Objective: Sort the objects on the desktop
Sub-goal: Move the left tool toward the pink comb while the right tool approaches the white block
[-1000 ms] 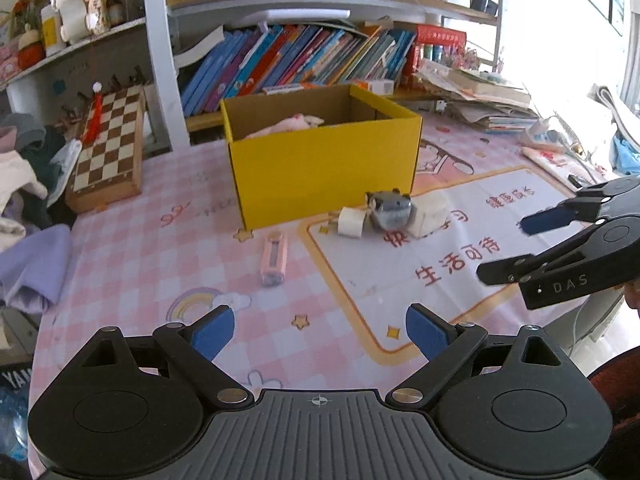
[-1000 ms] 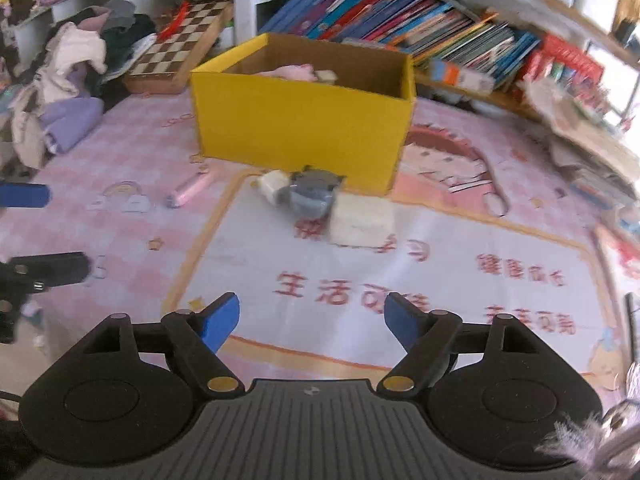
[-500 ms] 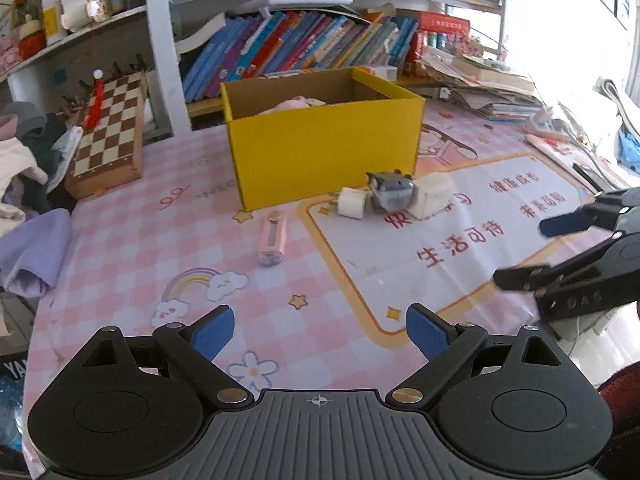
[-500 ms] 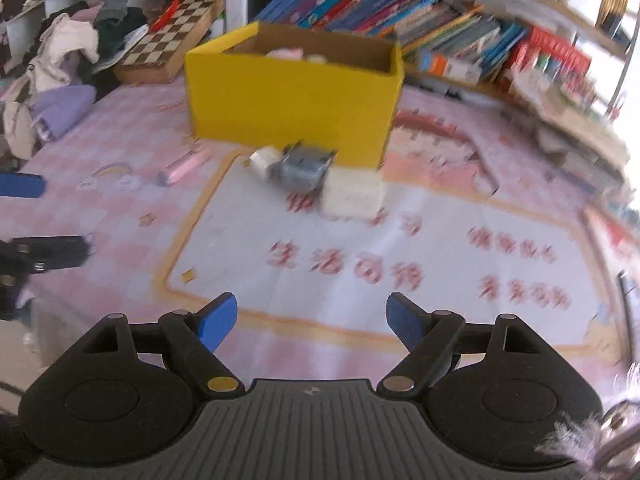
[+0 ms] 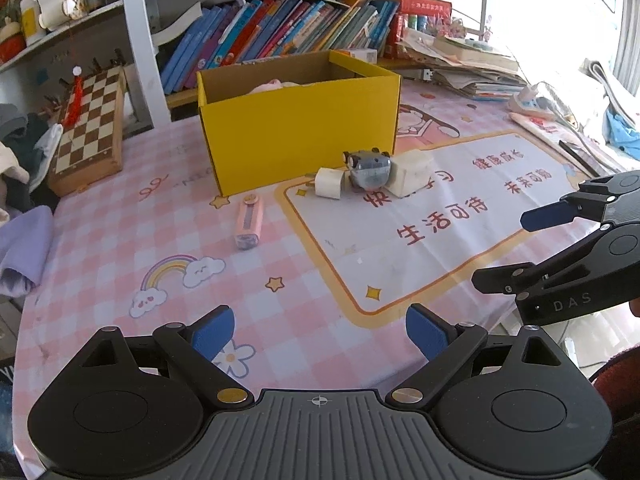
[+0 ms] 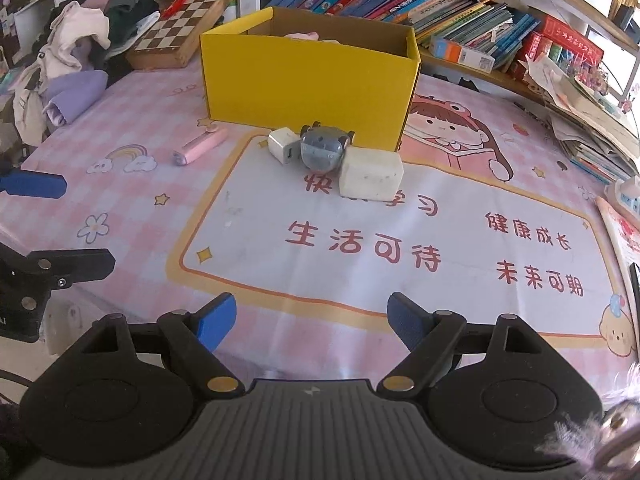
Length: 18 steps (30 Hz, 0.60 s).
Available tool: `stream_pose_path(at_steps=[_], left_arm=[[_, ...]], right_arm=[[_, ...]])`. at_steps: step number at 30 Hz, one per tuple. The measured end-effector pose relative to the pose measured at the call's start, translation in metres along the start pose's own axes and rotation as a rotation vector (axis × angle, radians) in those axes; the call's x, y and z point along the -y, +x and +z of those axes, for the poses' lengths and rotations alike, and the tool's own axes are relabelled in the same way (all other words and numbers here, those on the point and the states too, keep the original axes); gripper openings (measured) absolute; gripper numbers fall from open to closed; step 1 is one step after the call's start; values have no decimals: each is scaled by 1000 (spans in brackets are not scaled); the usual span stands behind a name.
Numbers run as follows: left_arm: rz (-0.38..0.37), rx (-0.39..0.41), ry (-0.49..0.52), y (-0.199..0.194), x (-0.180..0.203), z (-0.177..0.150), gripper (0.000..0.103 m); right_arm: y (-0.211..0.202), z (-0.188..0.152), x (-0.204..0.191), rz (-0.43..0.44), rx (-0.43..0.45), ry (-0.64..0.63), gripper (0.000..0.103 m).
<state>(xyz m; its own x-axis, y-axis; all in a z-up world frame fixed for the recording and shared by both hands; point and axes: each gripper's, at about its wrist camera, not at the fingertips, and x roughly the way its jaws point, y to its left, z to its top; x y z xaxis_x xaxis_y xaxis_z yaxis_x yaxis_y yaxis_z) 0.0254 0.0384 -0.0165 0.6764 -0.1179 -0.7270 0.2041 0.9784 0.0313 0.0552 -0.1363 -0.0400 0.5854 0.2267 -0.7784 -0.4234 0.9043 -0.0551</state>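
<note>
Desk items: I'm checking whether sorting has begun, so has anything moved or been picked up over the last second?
Nothing has been picked up or let go. The left gripper and right gripper are open and empty as before. The pink stick, white charger, grey toy and cream block lie where they were, in front of the yellow box.

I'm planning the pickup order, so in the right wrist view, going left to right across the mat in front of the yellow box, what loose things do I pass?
pink stick-shaped gadget → white charger plug → grey toy figure → white block
</note>
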Motion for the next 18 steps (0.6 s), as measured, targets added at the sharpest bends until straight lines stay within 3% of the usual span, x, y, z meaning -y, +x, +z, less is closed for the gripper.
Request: stream_pose_path(at_steps=[18], left_arm=[[-10, -10, -12, 10, 0, 3, 95]], right_arm=[[6, 2, 6, -5, -25, 0, 83]])
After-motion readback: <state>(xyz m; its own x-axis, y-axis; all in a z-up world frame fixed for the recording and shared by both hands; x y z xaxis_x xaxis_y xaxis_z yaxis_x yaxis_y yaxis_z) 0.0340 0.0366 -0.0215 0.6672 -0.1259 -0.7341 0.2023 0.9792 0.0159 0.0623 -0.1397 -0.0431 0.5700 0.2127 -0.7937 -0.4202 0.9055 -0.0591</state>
